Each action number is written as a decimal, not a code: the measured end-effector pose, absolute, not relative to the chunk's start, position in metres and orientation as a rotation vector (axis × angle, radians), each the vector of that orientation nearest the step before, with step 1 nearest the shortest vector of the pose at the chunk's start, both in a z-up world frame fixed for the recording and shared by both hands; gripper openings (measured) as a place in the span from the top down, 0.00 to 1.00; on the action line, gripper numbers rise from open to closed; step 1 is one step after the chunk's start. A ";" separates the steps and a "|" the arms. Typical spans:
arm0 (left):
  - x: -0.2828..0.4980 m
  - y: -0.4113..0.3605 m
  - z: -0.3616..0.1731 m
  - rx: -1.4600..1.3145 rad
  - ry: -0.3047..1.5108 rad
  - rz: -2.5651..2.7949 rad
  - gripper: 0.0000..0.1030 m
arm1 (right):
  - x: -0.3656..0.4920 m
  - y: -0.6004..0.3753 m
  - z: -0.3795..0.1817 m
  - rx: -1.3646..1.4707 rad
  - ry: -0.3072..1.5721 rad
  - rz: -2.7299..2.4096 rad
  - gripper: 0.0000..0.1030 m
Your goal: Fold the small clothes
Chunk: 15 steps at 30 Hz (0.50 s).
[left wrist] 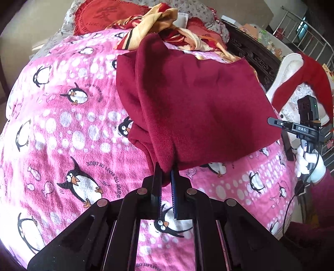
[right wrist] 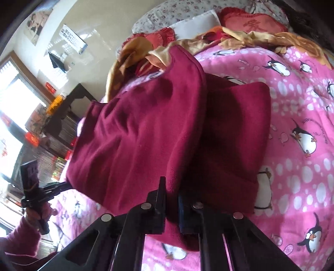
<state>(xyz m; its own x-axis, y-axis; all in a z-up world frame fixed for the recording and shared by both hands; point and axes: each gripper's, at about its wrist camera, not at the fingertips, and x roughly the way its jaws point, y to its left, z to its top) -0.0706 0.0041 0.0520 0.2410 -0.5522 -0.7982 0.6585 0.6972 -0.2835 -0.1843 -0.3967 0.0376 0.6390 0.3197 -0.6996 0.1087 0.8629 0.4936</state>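
Pink penguin blanket (left wrist: 62, 129) covers the bed. Left gripper (left wrist: 166, 173) is clenched on a lifted fold of the maroon garment (left wrist: 198, 108); right gripper (right wrist: 171, 191) pinches its near edge. It fills each frame's centre, long axis running away from the jaws. One fold looks underway, more remain.

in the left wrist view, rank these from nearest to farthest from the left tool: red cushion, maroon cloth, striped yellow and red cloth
1. maroon cloth: pinched in the left tool, spread over the pink penguin blanket.
2. striped yellow and red cloth: bunched beyond the maroon cloth's far edge.
3. red cushion: at the head of the bed, up left, partly under that striped cloth.
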 end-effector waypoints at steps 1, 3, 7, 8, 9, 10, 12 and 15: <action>-0.072 0.005 0.053 0.122 1.032 -0.837 0.94 | -0.192 -0.395 0.044 0.531 0.867 0.149 0.93; -0.072 0.007 0.048 0.126 1.038 -0.838 0.94 | -0.211 -0.395 0.054 0.534 0.858 0.172 0.94; -0.066 0.002 0.028 0.119 1.088 -0.812 0.94 | -0.232 -0.403 0.030 0.563 0.927 0.125 0.94; -0.064 0.002 0.025 0.104 1.105 -0.806 0.93 | -0.233 -0.406 0.021 0.588 0.946 0.110 0.94; -0.062 0.003 0.026 0.091 1.118 -0.803 0.93 | -0.234 -0.409 0.015 0.615 0.945 0.100 0.94; -0.061 0.004 0.029 0.079 1.124 -0.804 0.92 | -0.235 -0.410 0.015 0.623 0.935 0.096 0.93; -0.061 0.010 0.041 0.080 1.110 -0.795 0.78 | -0.235 -0.411 0.028 0.601 0.916 0.089 0.88; -0.060 0.018 0.064 0.091 1.054 -0.755 0.61 | -0.236 -0.415 0.059 0.508 0.863 0.005 0.55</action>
<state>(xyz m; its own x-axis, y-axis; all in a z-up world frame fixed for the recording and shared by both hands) -0.0603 0.0181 0.0638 0.2714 -0.5180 -0.8111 0.6011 0.7494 -0.2775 -0.2357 -0.4146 0.0594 0.6577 0.2054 -0.7247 0.1978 0.8812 0.4293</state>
